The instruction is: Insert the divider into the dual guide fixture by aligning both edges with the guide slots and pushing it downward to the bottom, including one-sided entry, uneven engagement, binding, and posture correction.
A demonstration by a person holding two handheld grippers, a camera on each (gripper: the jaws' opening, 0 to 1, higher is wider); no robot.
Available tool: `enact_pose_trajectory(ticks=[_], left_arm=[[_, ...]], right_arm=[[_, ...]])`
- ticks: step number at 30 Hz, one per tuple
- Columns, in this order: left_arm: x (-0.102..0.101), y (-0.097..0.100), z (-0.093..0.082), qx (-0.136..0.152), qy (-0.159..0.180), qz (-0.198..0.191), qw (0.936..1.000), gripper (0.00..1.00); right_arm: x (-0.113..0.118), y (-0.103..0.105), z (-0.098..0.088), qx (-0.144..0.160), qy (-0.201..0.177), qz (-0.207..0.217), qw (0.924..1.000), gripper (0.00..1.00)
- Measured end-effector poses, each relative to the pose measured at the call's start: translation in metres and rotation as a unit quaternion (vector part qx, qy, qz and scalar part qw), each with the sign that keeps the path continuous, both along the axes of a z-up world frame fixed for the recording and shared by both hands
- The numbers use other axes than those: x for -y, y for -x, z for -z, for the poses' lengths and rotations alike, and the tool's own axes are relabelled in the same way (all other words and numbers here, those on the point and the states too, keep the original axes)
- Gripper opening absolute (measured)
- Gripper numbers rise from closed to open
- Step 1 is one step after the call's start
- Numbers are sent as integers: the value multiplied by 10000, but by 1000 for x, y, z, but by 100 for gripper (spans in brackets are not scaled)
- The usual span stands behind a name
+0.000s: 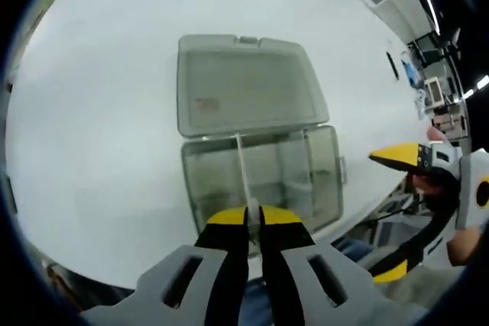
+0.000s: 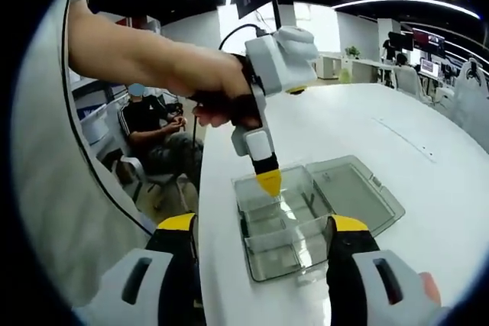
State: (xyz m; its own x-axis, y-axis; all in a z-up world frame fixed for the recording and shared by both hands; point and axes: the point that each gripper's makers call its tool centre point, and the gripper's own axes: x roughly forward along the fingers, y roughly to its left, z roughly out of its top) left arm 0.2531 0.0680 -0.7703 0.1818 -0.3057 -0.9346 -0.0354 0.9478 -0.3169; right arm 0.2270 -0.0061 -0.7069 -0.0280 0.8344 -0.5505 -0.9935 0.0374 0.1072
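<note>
1. The divider [image 1: 243, 169], a thin clear plate, stands upright inside the clear plastic box [image 1: 263, 177], directly ahead of the left gripper [image 1: 254, 219] and running away from its tips along the gripper's own line.
2. The left gripper's yellow-tipped jaws are closed on the divider's near edge, with only a thin dark gap between them where the plate sits.
3. In the right gripper view the left gripper [image 2: 269, 182] points down into the far-left compartment of the box [image 2: 306, 215], held by a person's hand [image 2: 218, 93].
4. The right gripper [image 2: 263, 223] hovers at the near side of the box with its jaws spread wide; nothing lies between them, and the box shows in the gap beyond the tips.
5. The box's hinged lid [image 1: 244, 85] lies open flat on the far side of the box from the left gripper; in the right gripper view it lies to the right [image 2: 359, 192].
6. The box rests on a white table [image 1: 99, 135], near the edge closest to the left gripper.
7. Beyond the table in the right gripper view, a seated person [image 2: 153, 131] in dark clothes sits at left, with ceiling lights and desks with monitors [image 2: 416, 40] farther back.
</note>
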Motion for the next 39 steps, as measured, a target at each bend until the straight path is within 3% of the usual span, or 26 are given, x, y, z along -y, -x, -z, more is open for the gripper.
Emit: enact_pose_trajectory(ticks=[23, 39], left_arm=[[1, -2, 14, -122, -13, 21, 9999, 1], [3, -1, 13, -189, -79, 27, 9998, 1]], right_arm=[[3, 0, 2, -74, 43, -13, 10000, 66], [5, -1, 0, -86, 32, -23, 10000, 66]])
